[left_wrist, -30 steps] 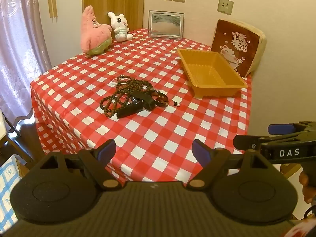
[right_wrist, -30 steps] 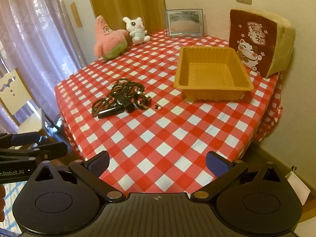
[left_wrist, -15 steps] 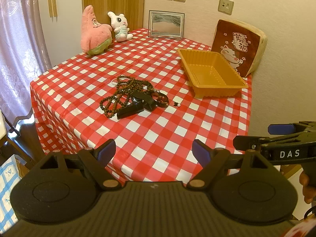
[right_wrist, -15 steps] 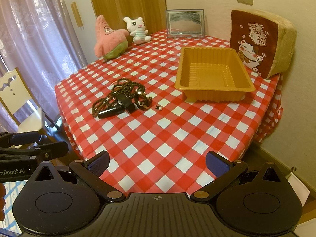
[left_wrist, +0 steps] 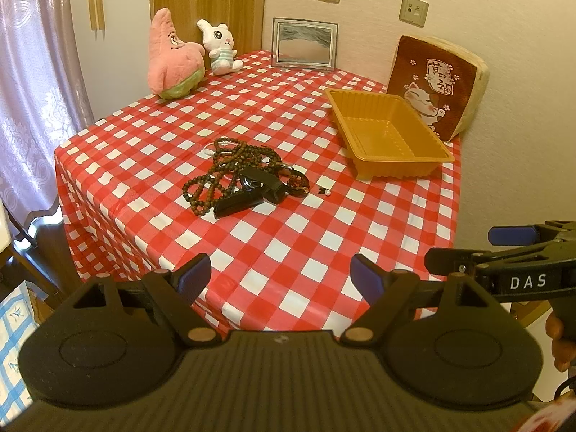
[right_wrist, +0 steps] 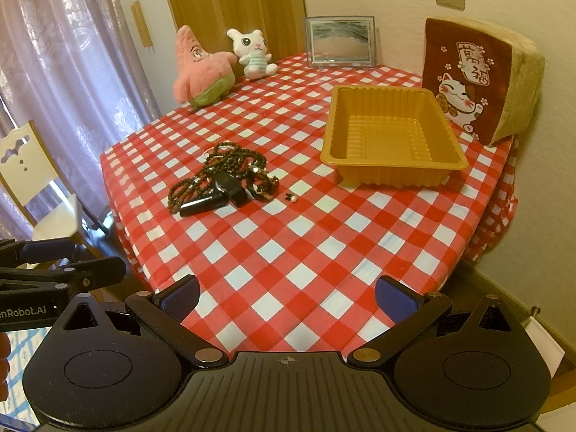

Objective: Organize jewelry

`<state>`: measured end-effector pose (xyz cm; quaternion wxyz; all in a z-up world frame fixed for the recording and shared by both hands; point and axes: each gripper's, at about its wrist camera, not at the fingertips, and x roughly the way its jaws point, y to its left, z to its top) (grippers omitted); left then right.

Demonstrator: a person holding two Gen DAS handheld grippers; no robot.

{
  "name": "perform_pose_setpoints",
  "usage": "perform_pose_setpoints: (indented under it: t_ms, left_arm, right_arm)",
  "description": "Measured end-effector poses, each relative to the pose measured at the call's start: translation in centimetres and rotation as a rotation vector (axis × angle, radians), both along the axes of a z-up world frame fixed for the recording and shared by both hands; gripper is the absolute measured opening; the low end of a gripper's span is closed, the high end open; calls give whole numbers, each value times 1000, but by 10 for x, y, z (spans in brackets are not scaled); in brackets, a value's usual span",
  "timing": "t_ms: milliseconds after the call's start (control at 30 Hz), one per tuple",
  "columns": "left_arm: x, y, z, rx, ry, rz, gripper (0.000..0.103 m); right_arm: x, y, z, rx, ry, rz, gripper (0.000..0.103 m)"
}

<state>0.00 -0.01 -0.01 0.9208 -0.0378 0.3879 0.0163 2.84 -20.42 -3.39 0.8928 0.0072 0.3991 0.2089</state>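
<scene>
Clearly, "DAS" marks the right hand-held gripper, "nRobot.AI" the left hand-held gripper; both spread wide, empty, near the jewelry pile.

Jewelry pile mid-table, tray to its right.
Two tiny pieces, perhaps earrings, between them; plush toys, frame, cushion behind.

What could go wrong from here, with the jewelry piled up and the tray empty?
The bead necklaces lie tangled with black pieces, so lifting one strand may drag the whole pile. The tiny pearl lies apart on a white check, easy to miss or flick away. Both the left gripper and right gripper are open, short of the orange tray.
</scene>
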Motion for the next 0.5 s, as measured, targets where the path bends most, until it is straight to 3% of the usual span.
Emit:
perform_pose_setpoints:
  t_ms: [500]
  left_arm:
    - [0,0,0,-1,2,2,83]
  right_arm:
    - [6,4,-1,-1,2,4,103]
